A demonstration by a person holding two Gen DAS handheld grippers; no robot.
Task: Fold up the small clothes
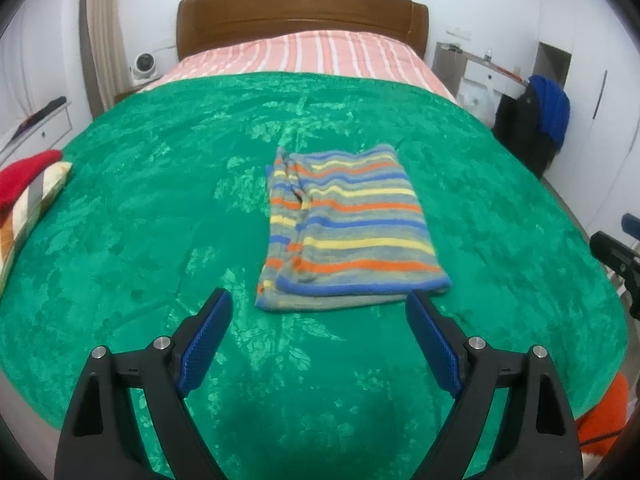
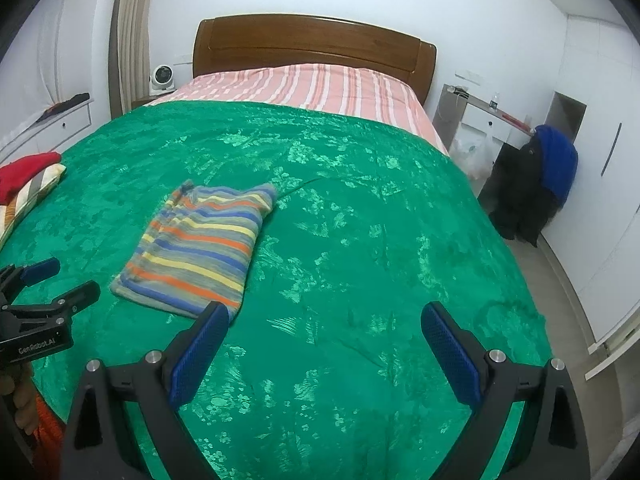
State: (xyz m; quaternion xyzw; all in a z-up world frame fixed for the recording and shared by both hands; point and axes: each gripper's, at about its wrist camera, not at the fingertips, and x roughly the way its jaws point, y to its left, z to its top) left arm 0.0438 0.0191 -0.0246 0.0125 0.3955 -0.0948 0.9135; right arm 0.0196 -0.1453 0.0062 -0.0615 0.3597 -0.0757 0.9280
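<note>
Striped garment point(image 1: 344, 228): folded, long axis 12-to-6, dead ahead at 12 o'clock of my left gripper point(image 1: 319, 306), jaws wide, empty. From my right gripper point(image 2: 325, 318), equally wide and empty, it lies at 10 o'clock; I judge left nearer.

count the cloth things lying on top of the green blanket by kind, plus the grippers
striped folded garment: 1
red cloth at the blanket's left edge: 1
striped cloth under the red one: 1
grippers: 2, left gripper and right gripper, both open
total: 5

Green bedspread point(image 1: 160, 200) over a pink-striped sheet point(image 1: 320, 54) — wooden headboard point(image 1: 300, 12) behind.
</note>
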